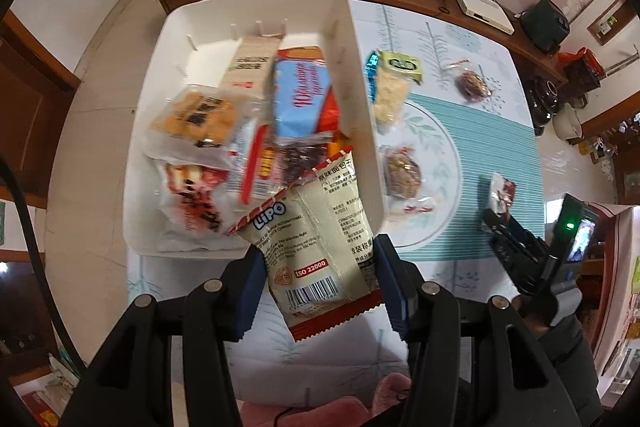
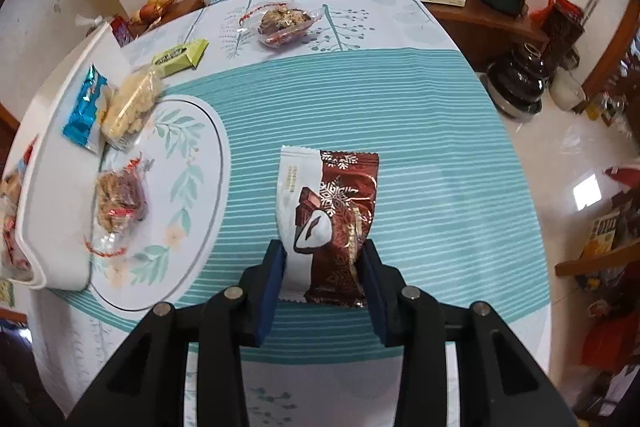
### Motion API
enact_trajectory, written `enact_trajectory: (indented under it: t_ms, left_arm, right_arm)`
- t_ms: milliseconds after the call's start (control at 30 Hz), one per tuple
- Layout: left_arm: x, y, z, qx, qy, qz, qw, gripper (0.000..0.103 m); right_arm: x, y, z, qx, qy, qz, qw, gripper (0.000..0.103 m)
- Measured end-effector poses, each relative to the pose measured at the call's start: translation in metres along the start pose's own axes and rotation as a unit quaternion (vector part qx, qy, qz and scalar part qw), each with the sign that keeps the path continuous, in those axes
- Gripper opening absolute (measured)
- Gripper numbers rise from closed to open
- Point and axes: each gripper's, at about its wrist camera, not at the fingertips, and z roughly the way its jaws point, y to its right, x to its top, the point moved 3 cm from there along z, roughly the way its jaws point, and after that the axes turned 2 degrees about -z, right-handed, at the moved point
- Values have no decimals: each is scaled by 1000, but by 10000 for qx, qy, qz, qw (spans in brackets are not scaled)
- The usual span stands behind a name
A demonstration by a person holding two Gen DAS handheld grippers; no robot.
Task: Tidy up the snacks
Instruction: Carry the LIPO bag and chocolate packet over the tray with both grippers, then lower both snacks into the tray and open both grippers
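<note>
- A table with a teal striped cloth (image 2: 400, 99) is filling both views, with a wooden sideboard running along the wall behind it.
- The left gripper (image 1: 318, 291) is clamping its fingers on the Lipo packet (image 1: 316, 251), whose top end is reaching ahead of the fingertips over the near wall of the white bin (image 1: 360, 99), already crowded with snacks.
- The right gripper (image 2: 324, 287) is sitting with its fingers against both sides of the brown chocolate packet (image 2: 336, 211), lying flat on the cloth and extending ahead of the tips.
- Risk: the Lipo packet is being held low, so on release it could catch on the rim or slide off the heap.
- Risk: the glossy chocolate wrapper may be slipping under a shallow grip.
- Only the left view is showing the bin's contents; only the right view is showing the chocolate grip clearly, plus the loose snacks left of its fingers: blue packet (image 2: 86, 107), yellow puffed snack (image 2: 130, 107), green bar (image 2: 180, 55).
</note>
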Motion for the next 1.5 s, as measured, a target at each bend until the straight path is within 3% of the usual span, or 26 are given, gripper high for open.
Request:
enact_trajectory:
  t_ms: [300, 600, 867, 1167, 1267, 1367, 1500]
  left_arm:
    - [5, -45, 4, 136, 183, 138, 9996, 51]
    - [12, -77, 7, 136, 529, 303, 9980, 51]
    - [10, -97, 11, 19, 857, 573, 9947, 51]
    - [4, -112, 19, 37, 806, 494, 9955, 52]
    - [4, -114, 19, 7, 837, 433, 9956, 57]
    - [4, -117, 17, -21, 859, 327, 9958, 69]
    - [4, -120, 12, -202, 861, 201, 9959, 76]
  right_arm:
    - [-5, -41, -37, 272, 394, 217, 9986, 37]
    - [-3, -92, -66, 551, 635, 27, 9965, 37]
    - [-7, -146, -92, 858, 898, -495, 9910, 38]
    - [-15, -198, -96, 1095, 949, -1181, 9824, 38]
    - [-15, -210, -95, 1175, 909, -1351, 9796, 40]
    - [-18, -221, -94, 1229, 838, -1567, 9764, 41]
    - [-22, -228, -93, 1181, 764, -1705, 9753, 47]
